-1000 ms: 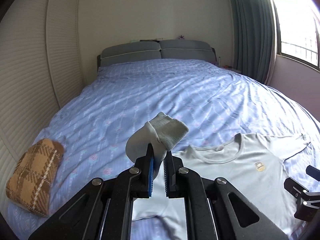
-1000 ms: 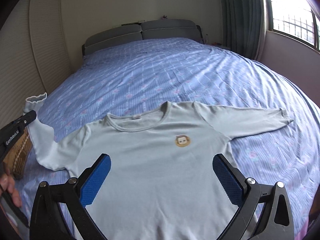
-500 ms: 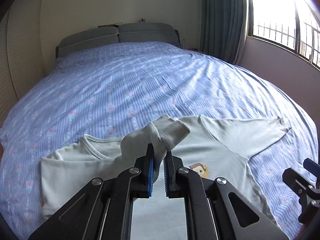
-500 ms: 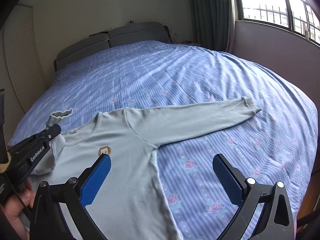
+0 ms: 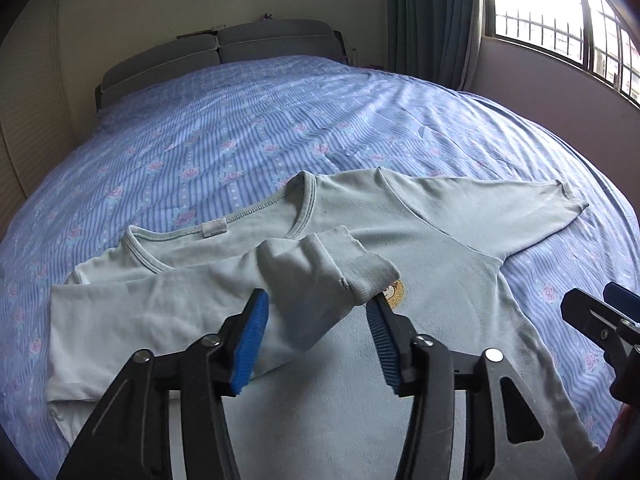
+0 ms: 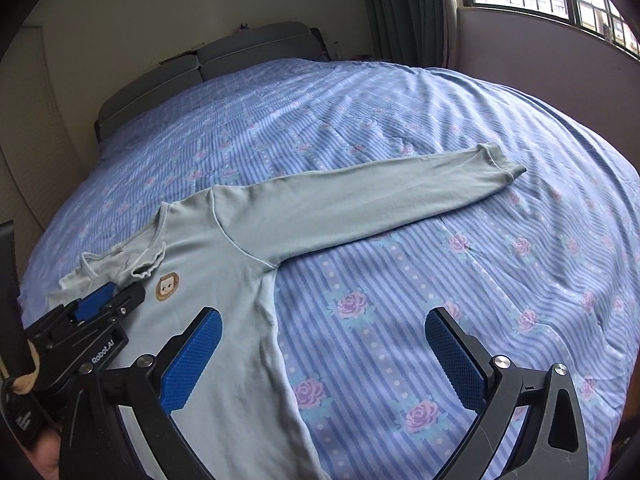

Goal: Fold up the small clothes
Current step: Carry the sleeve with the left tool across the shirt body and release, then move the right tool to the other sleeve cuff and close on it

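A small pale green long-sleeved shirt (image 5: 440,280) lies face up on the bed, with a round face badge (image 6: 167,286) on the chest. Its left sleeve (image 5: 320,276) is folded across the chest, and its cuff rests between the jaws of my left gripper (image 5: 318,338), which is open. The other sleeve (image 6: 360,200) lies stretched out to the right. My right gripper (image 6: 320,356) is open and empty, hovering over the shirt's right side and the bedsheet. The left gripper also shows in the right wrist view (image 6: 108,300).
The bed has a blue striped sheet with pink roses (image 6: 440,280) and a grey headboard (image 5: 220,52). A curtain (image 5: 432,20) and a window (image 5: 560,20) are at the right, and a wall at the left.
My left gripper carried the sleeve rightward over the chest, lowered it and opened, letting the sleeve go. My right gripper swung to the right, staying open.
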### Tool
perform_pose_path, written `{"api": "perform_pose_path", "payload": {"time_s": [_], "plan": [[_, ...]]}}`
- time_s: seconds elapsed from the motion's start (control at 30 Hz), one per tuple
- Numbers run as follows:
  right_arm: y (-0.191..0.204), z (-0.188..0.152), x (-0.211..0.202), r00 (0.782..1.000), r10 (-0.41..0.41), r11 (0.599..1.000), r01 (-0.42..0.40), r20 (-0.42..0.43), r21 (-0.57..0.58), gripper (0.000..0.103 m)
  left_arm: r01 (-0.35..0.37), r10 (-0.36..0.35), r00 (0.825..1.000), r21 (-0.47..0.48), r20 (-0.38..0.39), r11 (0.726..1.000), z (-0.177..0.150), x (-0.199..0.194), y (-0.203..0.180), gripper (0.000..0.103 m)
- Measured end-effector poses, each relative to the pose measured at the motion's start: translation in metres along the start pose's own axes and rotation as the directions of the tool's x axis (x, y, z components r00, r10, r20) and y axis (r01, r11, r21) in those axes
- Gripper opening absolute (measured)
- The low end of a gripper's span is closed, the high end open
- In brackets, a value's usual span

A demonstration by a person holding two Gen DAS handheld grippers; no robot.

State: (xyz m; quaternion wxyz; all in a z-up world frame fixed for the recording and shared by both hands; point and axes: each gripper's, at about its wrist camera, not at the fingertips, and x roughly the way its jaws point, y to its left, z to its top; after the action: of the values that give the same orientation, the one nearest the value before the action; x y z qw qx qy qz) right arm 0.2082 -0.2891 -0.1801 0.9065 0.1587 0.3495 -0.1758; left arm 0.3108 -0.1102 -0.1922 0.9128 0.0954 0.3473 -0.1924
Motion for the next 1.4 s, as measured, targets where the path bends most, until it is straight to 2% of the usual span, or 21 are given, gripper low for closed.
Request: {"api": "perform_pose_path", "payload": {"time_s": [0.13,0.3,0.43,0.53,0.6,0.7,0.83,0.97,1.13,1.17,1.3,1.4], "plan": [[0.013,0.002,-0.004,1.000,0.023,0.999,-0.023,0.005,-0.034,0.103,-0.025,0.025,1.000,-0.018,0.017,1.000,-0.004,-0.022,0.014,0.055],[0.042,0.008,-0.004,0.996,0.090,0.992,-0.090,0.001,-0.093,0.103,-0.118,0.121,0.992,-0.078,0.032,0.990,-0.023,-0.050,0.055,0.065],[0.065,0.017,0.014,0.990,0.138,0.984,-0.141,-0.040,-0.104,0.102,-0.196,0.197,0.980,-0.145,-0.006,0.970,-0.048,-0.056,0.099,0.065],[0.085,0.021,0.031,0.984,0.163,0.977,-0.171,-0.068,-0.130,0.093,-0.223,0.220,0.975,-0.192,-0.041,0.956,-0.064,-0.055,0.127,0.065],[0.096,0.020,0.042,0.980,0.174,0.971,-0.187,-0.097,-0.147,0.082,-0.236,0.228,0.972,-0.215,-0.061,0.948,-0.071,-0.054,0.140,0.065],[0.109,0.017,0.056,0.974,0.178,0.966,-0.199,-0.138,-0.162,0.074,-0.225,0.212,0.974,-0.259,-0.077,0.939,-0.078,-0.052,0.155,0.065],[0.121,0.013,0.069,0.973,0.161,0.965,-0.190,-0.165,-0.181,0.069,-0.226,0.211,0.974,-0.283,-0.082,0.932,-0.084,-0.054,0.165,0.065],[0.130,0.007,0.077,0.977,0.121,0.960,-0.160,-0.174,-0.231,0.059,-0.237,0.215,0.971,-0.344,-0.101,0.909,-0.089,-0.052,0.180,0.065],[0.140,0.000,0.076,0.989,0.054,0.943,-0.096,-0.139,-0.318,0.058,-0.311,0.291,0.950,-0.370,-0.110,0.876,-0.093,-0.057,0.194,0.067],[0.140,-0.001,0.075,0.990,0.045,0.940,-0.087,-0.132,-0.329,0.058,-0.310,0.290,0.951,-0.378,-0.111,0.872,-0.094,-0.058,0.197,0.068],[0.139,-0.003,0.072,0.994,0.017,0.930,-0.055,-0.109,-0.364,0.058,-0.325,0.304,0.946,-0.368,-0.116,0.871,-0.095,-0.060,0.196,0.068],[0.137,-0.002,0.069,0.994,0.029,0.931,-0.065,-0.106,-0.359,0.058,-0.326,0.304,0.945,-0.366,-0.120,0.872,-0.094,-0.062,0.193,0.068]]}}
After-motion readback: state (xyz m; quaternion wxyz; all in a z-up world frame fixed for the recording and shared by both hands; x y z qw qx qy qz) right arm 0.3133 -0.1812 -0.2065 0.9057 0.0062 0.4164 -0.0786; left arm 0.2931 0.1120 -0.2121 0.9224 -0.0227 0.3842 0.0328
